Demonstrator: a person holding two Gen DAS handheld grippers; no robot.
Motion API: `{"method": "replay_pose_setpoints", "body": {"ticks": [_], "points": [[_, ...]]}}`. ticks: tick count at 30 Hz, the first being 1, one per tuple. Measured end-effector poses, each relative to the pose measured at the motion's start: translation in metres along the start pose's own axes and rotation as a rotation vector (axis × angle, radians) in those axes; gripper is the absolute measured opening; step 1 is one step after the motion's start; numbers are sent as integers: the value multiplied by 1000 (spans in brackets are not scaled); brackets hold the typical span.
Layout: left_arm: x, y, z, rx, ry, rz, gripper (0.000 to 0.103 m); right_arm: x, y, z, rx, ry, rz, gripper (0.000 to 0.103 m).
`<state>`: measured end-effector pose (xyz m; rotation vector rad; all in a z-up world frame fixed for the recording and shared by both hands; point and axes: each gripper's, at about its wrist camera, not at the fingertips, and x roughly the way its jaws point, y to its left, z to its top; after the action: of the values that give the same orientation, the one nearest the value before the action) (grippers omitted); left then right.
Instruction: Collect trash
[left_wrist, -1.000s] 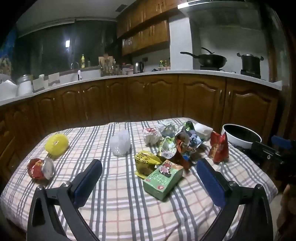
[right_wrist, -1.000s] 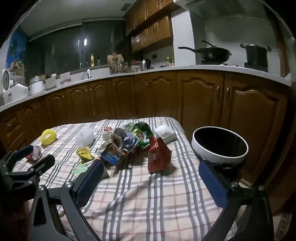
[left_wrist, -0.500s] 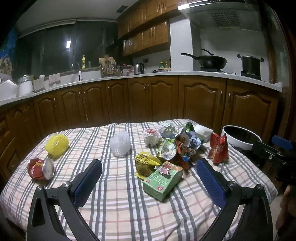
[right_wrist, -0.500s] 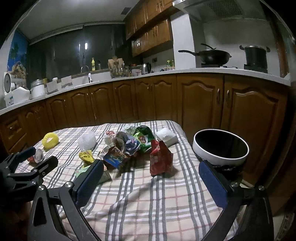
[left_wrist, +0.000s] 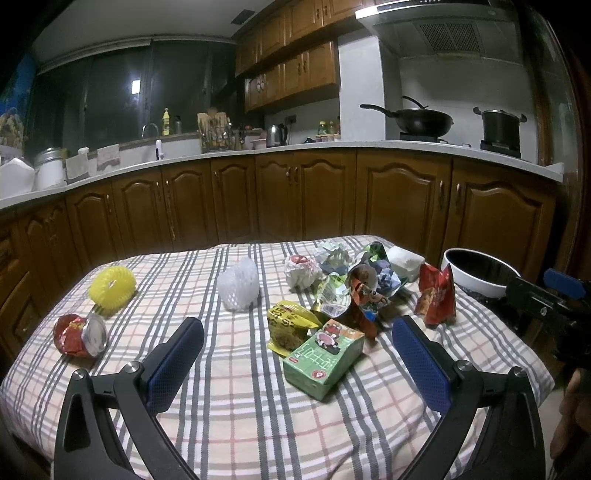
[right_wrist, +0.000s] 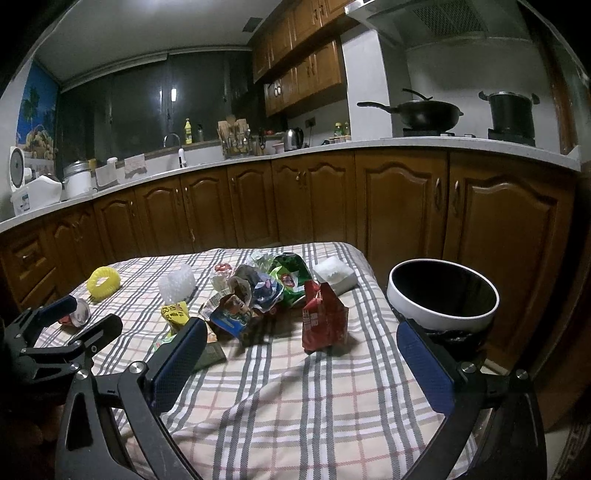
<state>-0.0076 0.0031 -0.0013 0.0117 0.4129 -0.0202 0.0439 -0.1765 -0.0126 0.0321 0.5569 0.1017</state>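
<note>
Trash lies scattered on a plaid-covered table (left_wrist: 240, 413): a green carton (left_wrist: 323, 358), a yellow wrapper (left_wrist: 286, 325), a red snack bag (left_wrist: 436, 295), a white foam net (left_wrist: 238, 284), a yellow foam ring (left_wrist: 112, 285), a red crushed cup (left_wrist: 79, 335) and a pile of crumpled wrappers (left_wrist: 362, 280). A white bin with a black liner (right_wrist: 443, 299) stands off the table's right end. My left gripper (left_wrist: 297, 354) is open above the near table edge, with the green carton between its fingers. My right gripper (right_wrist: 301, 356) is open and empty, near the red snack bag (right_wrist: 323, 319).
Wooden kitchen cabinets (left_wrist: 295, 199) run behind the table under a white counter. A wok (left_wrist: 417, 120) and a pot (left_wrist: 500, 127) sit on the stove at the right. The left gripper also shows at the left edge of the right wrist view (right_wrist: 55, 332).
Both views have shifted slightly, with the table a little lower in frame. Both grippers stay open and no trash has moved.
</note>
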Motion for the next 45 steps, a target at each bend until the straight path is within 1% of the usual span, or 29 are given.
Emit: {"method": "replay_pose_setpoints", "body": {"ticks": [28, 39, 42, 45], "points": [[7, -2, -2, -7, 17, -3, 102, 1, 0, 0, 5, 2, 3, 103], [16, 0, -1, 1, 49, -23, 102, 2, 3, -4, 11, 10, 5, 103], [24, 3, -1, -2, 74, -32, 102, 4, 4, -7, 17, 23, 3, 103], [38, 8, 1, -13, 114, -60, 102, 7, 3, -8, 34, 38, 10, 103]]}}
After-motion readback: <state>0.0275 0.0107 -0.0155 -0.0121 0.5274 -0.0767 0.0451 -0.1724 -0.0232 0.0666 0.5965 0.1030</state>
